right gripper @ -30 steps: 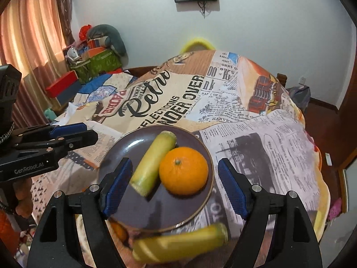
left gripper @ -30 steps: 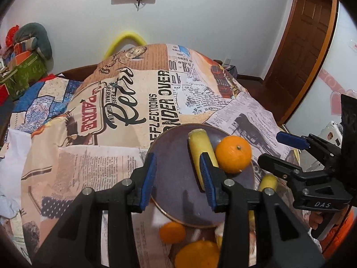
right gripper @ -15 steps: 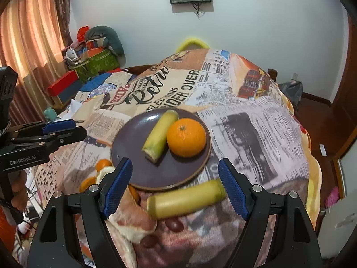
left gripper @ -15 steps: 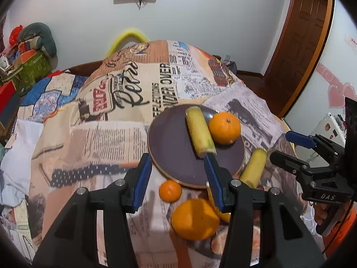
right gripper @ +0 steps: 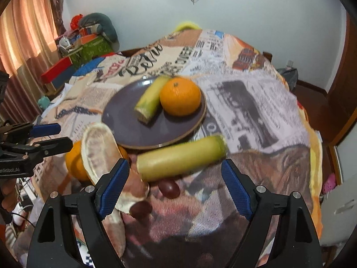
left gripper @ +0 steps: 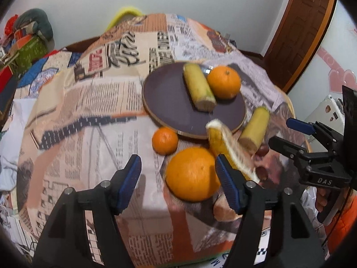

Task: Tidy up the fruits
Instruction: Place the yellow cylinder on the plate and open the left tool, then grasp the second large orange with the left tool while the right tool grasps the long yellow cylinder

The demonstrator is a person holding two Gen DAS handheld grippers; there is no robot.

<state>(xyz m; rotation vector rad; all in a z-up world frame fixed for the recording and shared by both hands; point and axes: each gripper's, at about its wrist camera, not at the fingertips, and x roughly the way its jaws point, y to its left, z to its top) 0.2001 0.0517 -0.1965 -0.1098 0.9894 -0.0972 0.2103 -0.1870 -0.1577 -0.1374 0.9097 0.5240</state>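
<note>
In the left wrist view the left gripper fills the bottom of the frame, its jaws apart and just been opening, nothing pressed between the blue ribbed pads; the large orange lies just inside the right-hand pad. Beyond it sit a small orange and a curled strip of peel leaning over the plate edge. In the right wrist view the right gripper stands released too, jaws just been widening, with a yellow-green stalk piece lying crosswise above the gap, untouched. Two dark round fruits, perhaps grapes, lie beneath it, blurred. Farther up, centre frame, the dark round plate carries a second stalk piece and an orange, touching each other. The newsprint-patterned cloth drapes softly, bare toward the right edge. At upper left stand stacked boxes beside pink curtains.
</note>
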